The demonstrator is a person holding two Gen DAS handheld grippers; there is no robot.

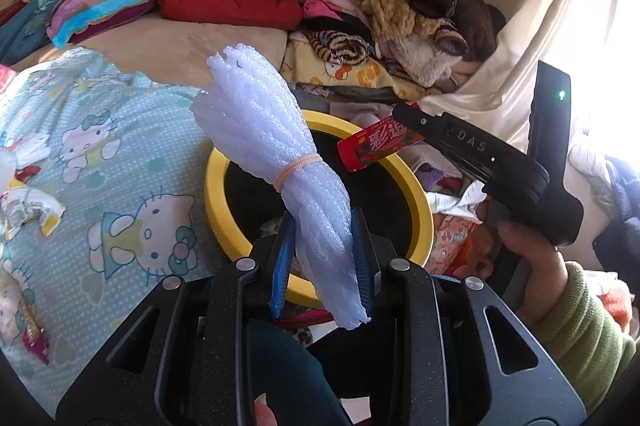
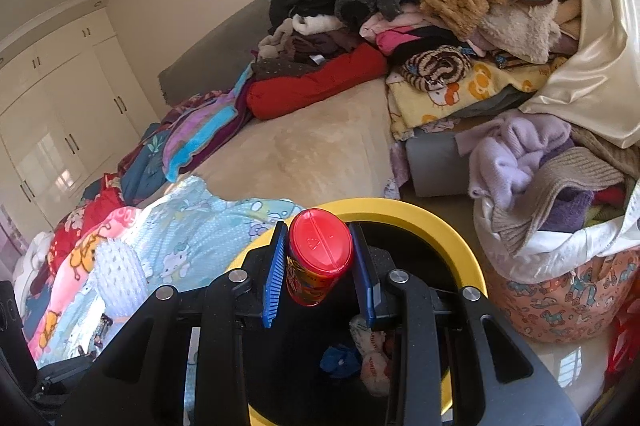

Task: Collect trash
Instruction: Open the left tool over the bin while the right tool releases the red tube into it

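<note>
In the left wrist view the left claw (image 1: 323, 258) is closed down on the lower end of a white foam net bundle (image 1: 276, 161), which is tied at its middle with a pale rubber band (image 1: 298, 165) and rises toward the upper centre of the frame. Behind it, at centre, sits the yellow-rimmed bin (image 1: 420, 205) with a dark inside. Above the bin's far rim, right of centre, the right claw (image 1: 400, 129) reaches in, clamping a red tube (image 1: 376, 145) printed with Chinese characters. In the right wrist view the same red tube (image 2: 320, 258) stands between the blue pads (image 2: 274, 274), gripped on both sides, its lid toward the camera, directly over the bin (image 2: 460, 238). Scraps of wrapper (image 2: 370, 354) lie at the bin's bottom. A Hello Kitty blanket (image 1: 100, 153) fills the left of the frame, with a crumpled wrapper (image 1: 28, 214) on it at the left edge.
</note>
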